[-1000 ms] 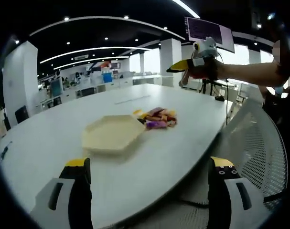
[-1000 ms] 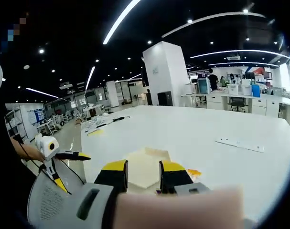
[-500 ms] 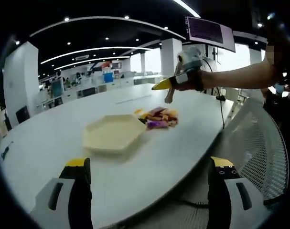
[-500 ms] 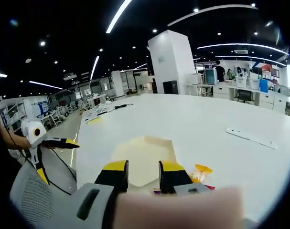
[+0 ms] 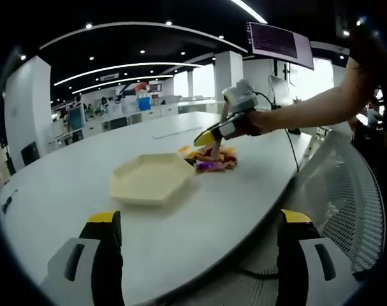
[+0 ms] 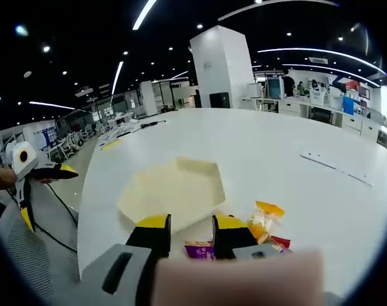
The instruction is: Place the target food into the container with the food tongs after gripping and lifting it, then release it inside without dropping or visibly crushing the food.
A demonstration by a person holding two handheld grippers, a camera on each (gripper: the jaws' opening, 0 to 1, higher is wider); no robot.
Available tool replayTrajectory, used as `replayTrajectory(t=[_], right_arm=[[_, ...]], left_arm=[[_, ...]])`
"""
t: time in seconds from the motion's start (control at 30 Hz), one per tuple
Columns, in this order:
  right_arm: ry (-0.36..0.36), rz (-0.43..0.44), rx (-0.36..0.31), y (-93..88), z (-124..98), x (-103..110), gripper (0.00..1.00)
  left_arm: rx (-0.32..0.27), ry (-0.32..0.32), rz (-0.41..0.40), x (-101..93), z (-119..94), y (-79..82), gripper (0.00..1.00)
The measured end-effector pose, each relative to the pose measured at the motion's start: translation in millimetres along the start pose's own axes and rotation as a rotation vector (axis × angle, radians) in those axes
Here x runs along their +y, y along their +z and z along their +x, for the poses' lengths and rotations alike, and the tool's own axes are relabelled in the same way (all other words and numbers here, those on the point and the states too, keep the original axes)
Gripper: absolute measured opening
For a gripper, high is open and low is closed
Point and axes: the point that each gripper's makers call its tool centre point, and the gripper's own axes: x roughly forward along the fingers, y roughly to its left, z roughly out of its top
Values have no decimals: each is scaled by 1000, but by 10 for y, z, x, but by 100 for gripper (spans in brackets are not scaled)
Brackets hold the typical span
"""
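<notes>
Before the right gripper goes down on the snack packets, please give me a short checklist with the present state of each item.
1. Hexagonal tray holds nothing: ok.
2. Snack packets lie beside the tray, not in it: ok.
3. Right gripper is above the packets: ok.
4. Right gripper has tongs or food between its jaws: cannot tell; the jaws stand close together.
5. Left gripper is open and holds nothing: ok.
6. Left gripper is away from the tray, near the table edge: ok.
</notes>
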Motion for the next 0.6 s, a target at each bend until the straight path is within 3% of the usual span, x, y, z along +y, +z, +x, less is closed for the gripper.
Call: replayTrajectory(t=[0.2,0.33,0.6], right_arm=[[-6,-21,9,-33,80,-42,25],[-1,-61,51,-156,137,-24,26],[-5,-66,43,-165,154,-32,26]], left_arm=[[14,-11,-3,-29,-7,-27,94],[0,-3,3,-17,-11,-4,96],[15,-3,-2,-5,-3,-27,99]])
